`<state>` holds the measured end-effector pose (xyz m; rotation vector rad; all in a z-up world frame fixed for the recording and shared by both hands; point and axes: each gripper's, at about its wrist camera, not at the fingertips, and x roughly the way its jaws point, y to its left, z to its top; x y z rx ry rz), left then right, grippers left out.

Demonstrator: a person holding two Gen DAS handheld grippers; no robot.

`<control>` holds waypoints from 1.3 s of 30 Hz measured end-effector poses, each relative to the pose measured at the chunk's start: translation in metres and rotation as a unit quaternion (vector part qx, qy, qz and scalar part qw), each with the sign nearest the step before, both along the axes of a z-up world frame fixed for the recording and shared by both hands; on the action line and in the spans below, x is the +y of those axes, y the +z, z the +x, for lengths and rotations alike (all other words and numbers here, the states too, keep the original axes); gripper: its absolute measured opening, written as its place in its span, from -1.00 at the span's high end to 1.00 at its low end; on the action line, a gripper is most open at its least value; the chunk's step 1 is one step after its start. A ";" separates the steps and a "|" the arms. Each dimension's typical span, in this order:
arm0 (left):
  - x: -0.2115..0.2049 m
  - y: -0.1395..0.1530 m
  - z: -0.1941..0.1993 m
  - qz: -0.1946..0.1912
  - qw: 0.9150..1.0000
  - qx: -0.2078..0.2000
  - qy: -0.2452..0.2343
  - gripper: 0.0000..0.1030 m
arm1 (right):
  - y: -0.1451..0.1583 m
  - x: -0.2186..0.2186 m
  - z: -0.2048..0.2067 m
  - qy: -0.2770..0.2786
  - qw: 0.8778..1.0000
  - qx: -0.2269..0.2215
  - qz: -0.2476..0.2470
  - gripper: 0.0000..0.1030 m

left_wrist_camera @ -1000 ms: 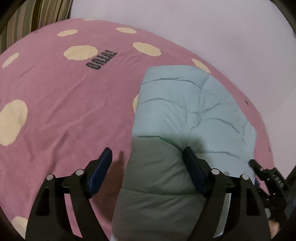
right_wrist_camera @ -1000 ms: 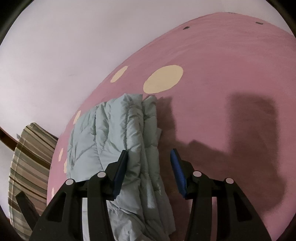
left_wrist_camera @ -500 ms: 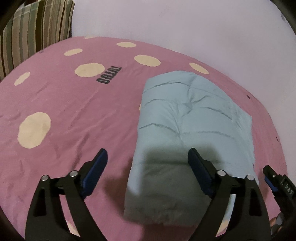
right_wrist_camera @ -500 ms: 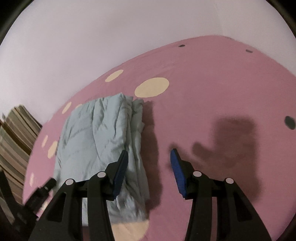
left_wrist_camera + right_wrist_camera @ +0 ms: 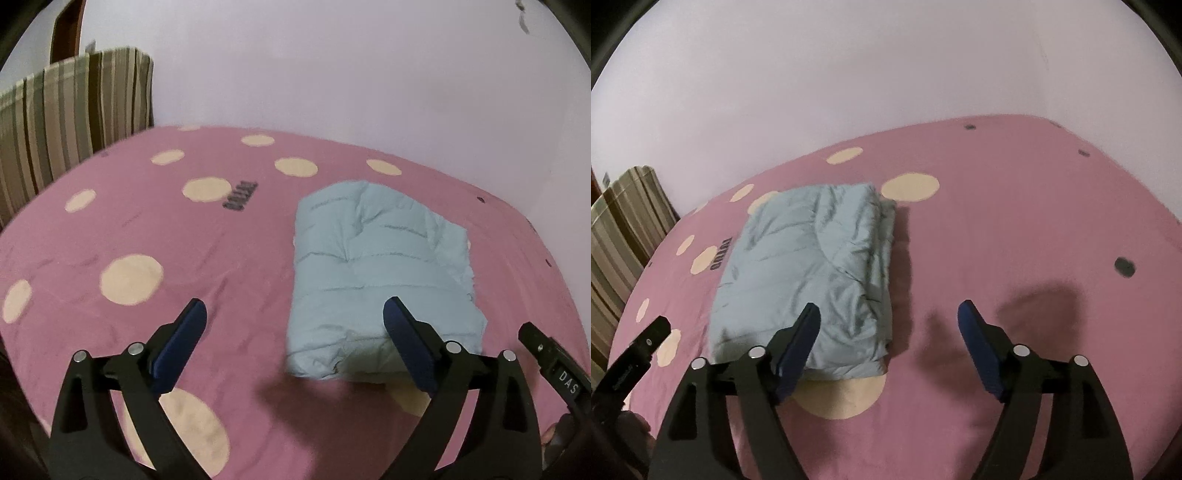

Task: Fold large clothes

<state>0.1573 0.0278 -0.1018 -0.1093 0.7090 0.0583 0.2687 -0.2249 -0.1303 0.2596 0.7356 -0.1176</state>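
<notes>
A pale blue padded garment [image 5: 376, 273] lies folded into a thick rectangle on the pink bed cover [image 5: 155, 229]. It also shows in the right wrist view [image 5: 812, 266]. My left gripper [image 5: 295, 314] is open and empty, raised above the bed, near the garment's near left corner. My right gripper [image 5: 888, 314] is open and empty, raised above the garment's near right corner. Neither gripper touches the garment. The right gripper's tip [image 5: 546, 354] shows at the right edge of the left wrist view.
The pink cover has cream dots [image 5: 131, 278] and a dark printed word [image 5: 240, 195]. A striped headboard cushion [image 5: 55, 118] stands at the far left. A pale wall [image 5: 332, 74] runs behind the bed. The bed's right side [image 5: 1052, 221] is bare cover.
Both grippers have pulled back and risen away from the folded garment, which stays in place on the bed. The right gripper has opened wider.
</notes>
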 end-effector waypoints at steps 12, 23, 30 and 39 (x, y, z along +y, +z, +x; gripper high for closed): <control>0.000 0.053 -0.036 0.012 0.999 -0.041 -0.006 -0.95 | 0.050 0.023 -0.026 0.017 0.998 -0.041 -0.035 -0.55; -0.011 0.068 -0.050 0.001 0.998 -0.047 -0.037 -0.95 | 0.064 0.027 -0.041 0.012 0.997 -0.057 -0.049 -0.55; -0.017 0.067 -0.052 0.000 0.998 -0.046 -0.048 -0.95 | 0.063 0.029 -0.041 0.011 0.997 -0.056 -0.048 -0.55; -0.020 0.064 -0.052 -0.005 0.998 -0.042 -0.052 -0.95 | 0.060 0.030 -0.042 0.007 0.997 -0.052 -0.048 -0.55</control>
